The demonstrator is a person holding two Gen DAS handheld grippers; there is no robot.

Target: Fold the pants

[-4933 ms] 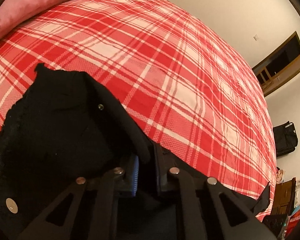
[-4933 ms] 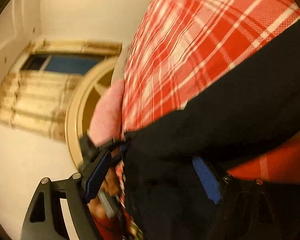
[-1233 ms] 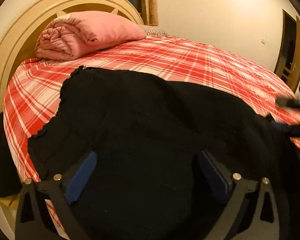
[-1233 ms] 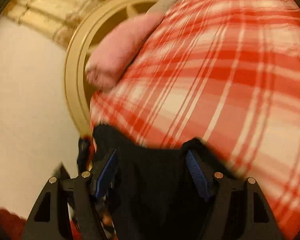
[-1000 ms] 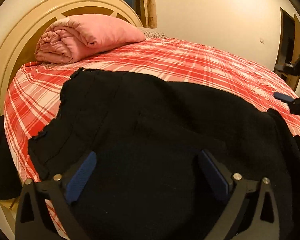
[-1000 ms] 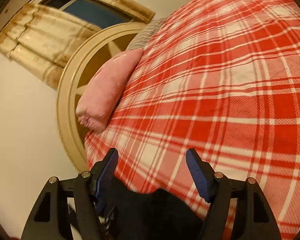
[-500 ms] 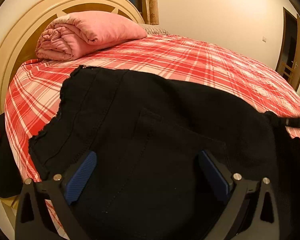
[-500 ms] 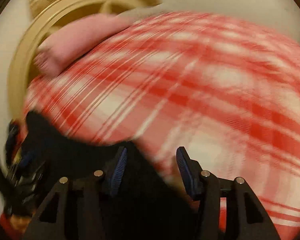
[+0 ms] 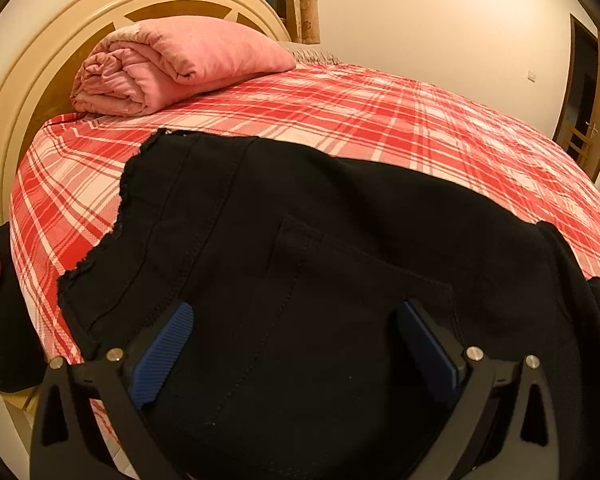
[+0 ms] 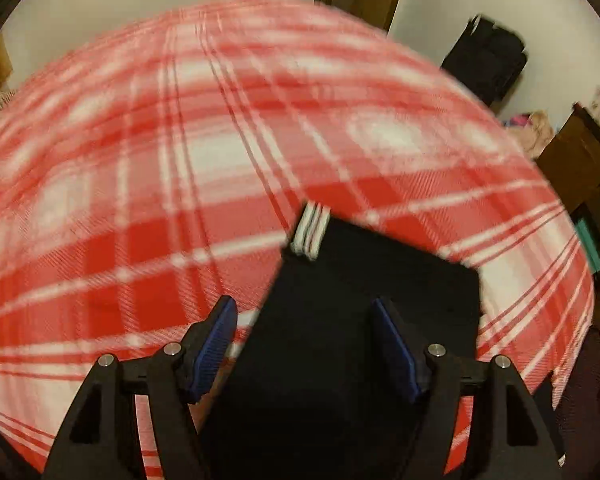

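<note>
So we count one pair of black pants [image 9: 300, 264] spread over the near edge of the bed, one back pocket [image 9: 364, 280] showing on them. One red-and-white plaid bedsheet [image 9: 420, 128] under it all. One rolled pink blanket [image 9: 172, 68] up at the head edge, against one round cream headboard [image 9: 40, 80]. Two grippers: one left gripper [image 9: 296, 344] and one right gripper [image 10: 304, 344], two blue pads each, so four pads total. One doorway [image 9: 584, 100] off the far right corner. In the right wrist view we also get one black bag [image 10: 484, 64] by the wall. One striped tag [image 10: 310, 236] at the pants' far corner.
</note>
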